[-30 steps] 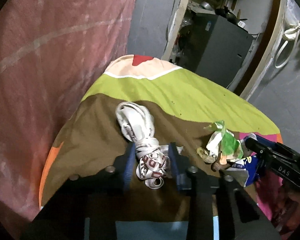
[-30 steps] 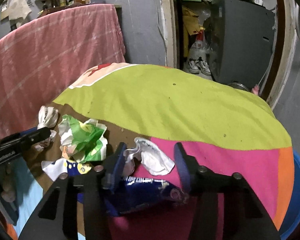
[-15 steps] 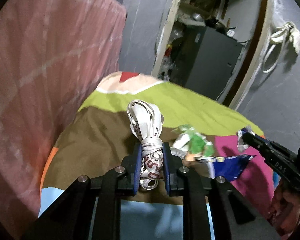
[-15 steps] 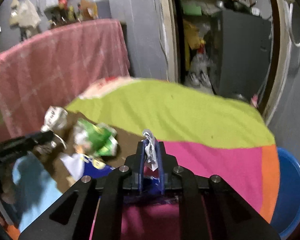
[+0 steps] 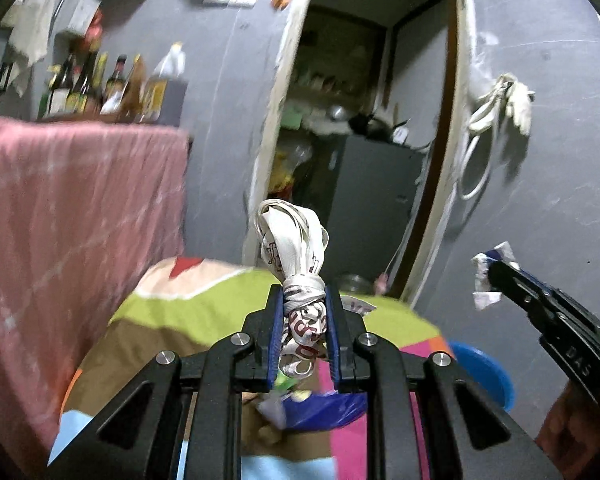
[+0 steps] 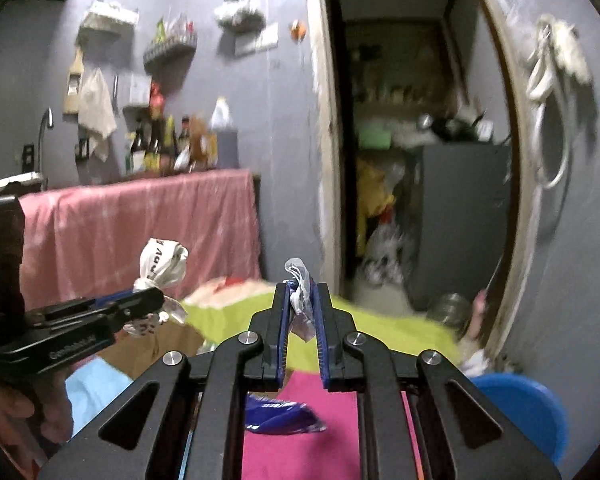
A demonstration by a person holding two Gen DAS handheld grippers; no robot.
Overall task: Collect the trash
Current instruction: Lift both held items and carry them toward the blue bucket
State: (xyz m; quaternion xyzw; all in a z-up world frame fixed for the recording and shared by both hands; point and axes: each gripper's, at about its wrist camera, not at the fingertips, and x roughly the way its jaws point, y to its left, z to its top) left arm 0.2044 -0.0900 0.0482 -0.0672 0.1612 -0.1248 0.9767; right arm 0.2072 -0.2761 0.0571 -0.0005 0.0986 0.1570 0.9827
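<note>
My left gripper point(image 5: 303, 298) is shut on a knotted white bag with red print point(image 5: 296, 248), which sticks up above the fingers and is held clear of the table. My right gripper point(image 6: 302, 300) is shut on a small crumpled white wrapper point(image 6: 300, 280), also in the air. The left wrist view shows the right gripper point(image 5: 494, 276) at the right with that wrapper point(image 5: 485, 280) at its tip. In the right wrist view the left gripper point(image 6: 156, 305) enters from the left with the bag point(image 6: 162, 262). A blue wrapper point(image 6: 280, 416) lies on the table below.
The table point(image 5: 196, 312) wears a cloth of green, brown, pink and light blue. A blue basin point(image 6: 528, 412) sits low at its right edge. A pink-draped counter point(image 6: 140, 224) with bottles stands behind at the left. An open doorway with a dark cabinet point(image 5: 376, 196) lies ahead.
Both grippers shut on their pieces on the table, the left on the knotted bag and the right on the white wrapper, then lifted them up. Both views tilted upward toward the wall.
</note>
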